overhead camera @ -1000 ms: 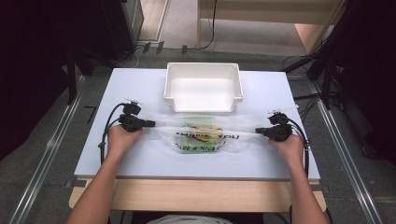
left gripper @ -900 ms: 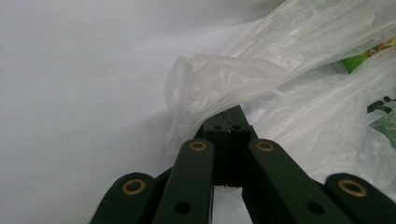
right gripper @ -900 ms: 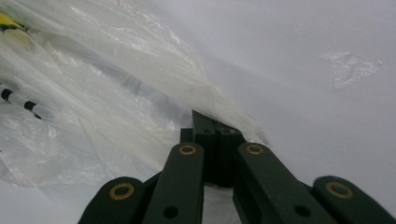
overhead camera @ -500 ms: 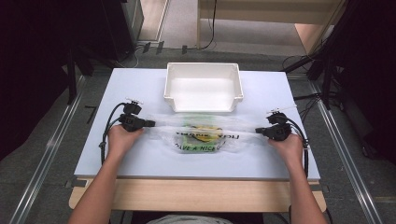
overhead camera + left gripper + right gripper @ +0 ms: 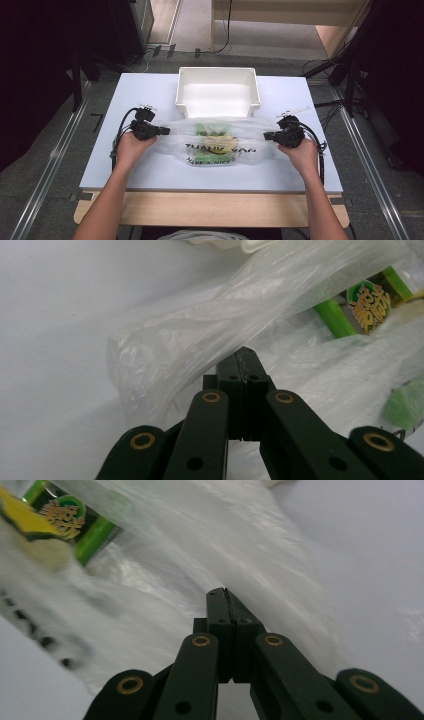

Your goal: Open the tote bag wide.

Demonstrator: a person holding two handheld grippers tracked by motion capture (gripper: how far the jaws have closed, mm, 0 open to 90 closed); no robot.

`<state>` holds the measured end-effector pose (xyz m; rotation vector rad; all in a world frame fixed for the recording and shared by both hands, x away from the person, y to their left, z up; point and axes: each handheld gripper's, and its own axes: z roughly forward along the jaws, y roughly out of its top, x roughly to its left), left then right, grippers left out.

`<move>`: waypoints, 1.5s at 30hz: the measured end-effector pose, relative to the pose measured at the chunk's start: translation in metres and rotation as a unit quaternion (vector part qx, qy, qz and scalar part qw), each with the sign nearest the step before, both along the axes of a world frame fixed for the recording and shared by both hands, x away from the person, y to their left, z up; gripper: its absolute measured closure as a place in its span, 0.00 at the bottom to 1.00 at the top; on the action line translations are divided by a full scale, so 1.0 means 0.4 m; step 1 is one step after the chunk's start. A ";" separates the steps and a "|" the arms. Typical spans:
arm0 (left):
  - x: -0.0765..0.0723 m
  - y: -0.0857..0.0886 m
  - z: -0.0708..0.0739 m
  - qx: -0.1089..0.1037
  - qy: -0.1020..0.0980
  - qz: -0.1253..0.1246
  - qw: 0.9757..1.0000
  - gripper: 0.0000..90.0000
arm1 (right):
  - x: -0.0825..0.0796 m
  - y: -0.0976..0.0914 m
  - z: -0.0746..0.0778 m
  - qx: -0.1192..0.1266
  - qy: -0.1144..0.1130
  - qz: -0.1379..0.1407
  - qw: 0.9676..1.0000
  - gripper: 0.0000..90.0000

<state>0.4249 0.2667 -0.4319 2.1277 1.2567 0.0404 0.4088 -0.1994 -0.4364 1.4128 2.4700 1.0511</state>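
Observation:
A clear plastic bag [image 5: 220, 150] printed "THANK YOU" lies stretched across the middle of the white table [image 5: 145, 95], with a green and yellow packet [image 5: 212, 131] inside it. My left gripper [image 5: 161, 131] is shut on the bag's left end, and my right gripper [image 5: 268, 135] is shut on its right end. In the left gripper view the jaws [image 5: 244, 359] meet on a fold of the bag's film [image 5: 200, 335], with the green packet [image 5: 367, 300] beyond. In the right gripper view the closed jaws [image 5: 224, 596] pinch the film [image 5: 210, 540], and the packet [image 5: 75, 522] sits at upper left.
A white rectangular bin [image 5: 218, 73] stands at the back of the table, just behind the bag, and looks empty. Cables trail from both grippers along the table. A wooden ledge [image 5: 210, 207] runs along the table's near edge.
My right gripper has risen a little and shifted toward the back, drawing the bag's right end up with it. The left gripper has stayed in place.

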 end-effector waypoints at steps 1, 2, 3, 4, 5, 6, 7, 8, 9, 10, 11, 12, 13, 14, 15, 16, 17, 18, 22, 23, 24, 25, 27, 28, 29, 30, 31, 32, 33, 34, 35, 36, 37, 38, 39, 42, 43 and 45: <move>-0.001 -0.004 0.005 0.004 -0.001 -0.003 1.000 1.00 | -0.001 0.007 0.004 0.001 -0.001 0.003 1.000 1.00; -0.004 -0.007 0.013 0.002 -0.005 -0.006 1.000 1.00 | -0.002 0.014 0.007 0.003 -0.002 0.007 1.000 1.00; -0.005 -0.010 0.020 -0.001 -0.009 -0.009 1.000 1.00 | -0.002 0.021 0.011 0.003 -0.001 0.009 1.000 1.00; -0.006 -0.012 0.027 -0.002 -0.012 -0.012 1.000 1.00 | -0.003 0.027 0.015 0.003 -0.002 0.014 1.000 1.00; -0.006 -0.016 0.032 -0.006 -0.013 -0.014 1.000 1.00 | -0.004 0.034 0.019 0.003 -0.002 0.014 1.000 1.00; -0.006 -0.021 0.034 -0.011 -0.012 -0.016 1.000 1.00 | -0.002 0.039 0.022 0.004 -0.004 0.018 1.000 1.00; -0.005 -0.027 0.036 -0.012 -0.009 -0.019 1.000 1.00 | 0.001 0.044 0.024 0.006 -0.006 0.019 1.000 1.00; -0.005 -0.036 0.038 -0.011 -0.009 -0.021 1.000 1.00 | 0.005 0.049 0.027 0.010 -0.004 0.021 1.000 1.00; -0.004 -0.043 0.041 -0.006 -0.010 -0.026 1.000 1.00 | 0.008 0.056 0.031 0.012 -0.004 0.020 1.000 1.00; -0.004 -0.048 0.043 -0.013 -0.012 -0.027 0.999 1.00 | 0.011 0.063 0.035 0.014 -0.006 0.024 1.000 1.00; -0.004 -0.053 0.043 -0.023 -0.008 -0.027 0.999 1.00 | 0.014 0.071 0.038 0.016 -0.004 0.027 1.000 1.00; -0.002 -0.057 0.043 -0.024 -0.003 -0.030 0.999 1.00 | 0.015 0.080 0.042 0.014 -0.004 0.030 0.999 1.00; -0.001 -0.064 0.043 -0.019 -0.002 -0.032 0.999 1.00 | 0.018 0.089 0.045 0.015 -0.007 0.035 0.999 1.00; 0.001 -0.070 0.043 -0.018 -0.001 -0.033 0.999 1.00 | 0.020 0.099 0.048 0.016 -0.008 0.038 0.999 1.00; 0.002 -0.076 0.043 -0.018 0.001 -0.034 0.999 1.00 | 0.023 0.109 0.051 0.015 -0.009 0.041 0.999 1.00; 0.004 -0.082 0.043 -0.015 0.002 -0.037 0.999 1.00 | 0.027 0.120 0.053 0.015 -0.010 0.047 0.999 1.00; 0.005 -0.087 0.043 -0.012 0.003 -0.040 0.999 1.00 | 0.031 0.131 0.057 0.016 -0.009 0.049 0.999 1.00; 0.006 -0.095 0.043 -0.012 0.003 -0.040 0.999 1.00 | 0.035 0.141 0.061 0.018 -0.009 0.054 0.998 1.00; 0.009 -0.118 0.043 -0.012 0.002 -0.047 0.999 1.00 | 0.053 0.184 0.076 0.017 -0.014 0.067 0.998 1.00; 0.009 -0.124 0.041 -0.014 0.005 -0.049 0.999 1.00 | 0.058 0.194 0.080 0.016 -0.015 0.070 0.997 1.00; 0.010 -0.128 0.038 -0.015 0.005 -0.053 0.998 1.00 | 0.063 0.204 0.083 0.017 -0.015 0.071 0.997 1.00; 0.010 -0.132 0.035 -0.016 0.006 -0.055 0.998 1.00 | 0.067 0.213 0.086 0.020 -0.016 0.072 0.997 1.00; 0.008 -0.140 0.029 -0.019 0.011 -0.055 0.998 1.00 | 0.077 0.230 0.092 0.024 -0.017 0.077 0.997 1.00; 0.007 -0.143 0.026 -0.018 0.013 -0.058 0.998 1.00 | 0.081 0.240 0.095 0.024 -0.018 0.079 0.996 1.00; 0.006 -0.145 0.024 -0.019 0.015 -0.061 0.998 1.00 | 0.084 0.249 0.098 0.024 -0.020 0.080 0.996 1.00; 0.005 -0.147 0.021 -0.018 0.015 -0.062 0.998 1.00 | 0.087 0.259 0.100 0.026 -0.020 0.081 0.996 1.00; 0.003 -0.149 0.019 -0.019 0.017 -0.064 0.998 1.00 | 0.091 0.268 0.100 0.024 -0.022 0.084 0.996 1.00; 0.001 -0.151 0.017 -0.019 0.019 -0.064 0.998 1.00 | 0.094 0.277 0.099 0.024 -0.024 0.085 0.996 1.00; -0.001 -0.152 0.015 -0.019 0.018 -0.064 0.998 1.00 | 0.098 0.285 0.096 0.029 -0.020 0.087 0.996 1.00; -0.005 -0.153 0.014 -0.020 0.021 -0.065 0.997 1.00 | 0.101 0.294 0.090 0.027 -0.016 0.090 0.995 1.00; -0.007 -0.152 0.013 -0.017 0.020 -0.070 0.997 1.00 | 0.103 0.304 0.085 0.021 -0.009 0.093 0.995 1.00; -0.011 -0.153 0.011 -0.018 0.024 -0.069 0.997 1.00 | 0.106 0.312 0.078 0.015 -0.009 0.096 0.995 1.00; -0.014 -0.152 0.011 -0.015 0.022 -0.072 0.997 1.00 | 0.109 0.319 0.072 0.013 -0.006 0.099 0.995 1.00; -0.018 -0.151 0.010 -0.020 0.022 -0.070 0.997 1.00 | 0.111 0.325 0.066 0.011 0.000 0.099 0.995 1.00; -0.022 -0.149 0.010 -0.020 0.024 -0.073 0.997 1.00 | 0.112 0.330 0.059 0.009 0.004 0.103 0.995 1.00; -0.034 -0.143 0.008 -0.024 0.025 -0.073 0.997 1.00 | 0.109 0.346 0.043 0.004 0.013 0.110 0.994 1.00; -0.038 -0.142 0.007 -0.023 0.026 -0.077 0.996 1.00 | 0.108 0.351 0.038 0.000 0.016 0.115 0.993 1.00; -0.046 -0.144 0.004 -0.021 0.025 -0.081 0.996 1.00 | 0.106 0.360 0.030 -0.005 0.019 0.119 0.993 1.00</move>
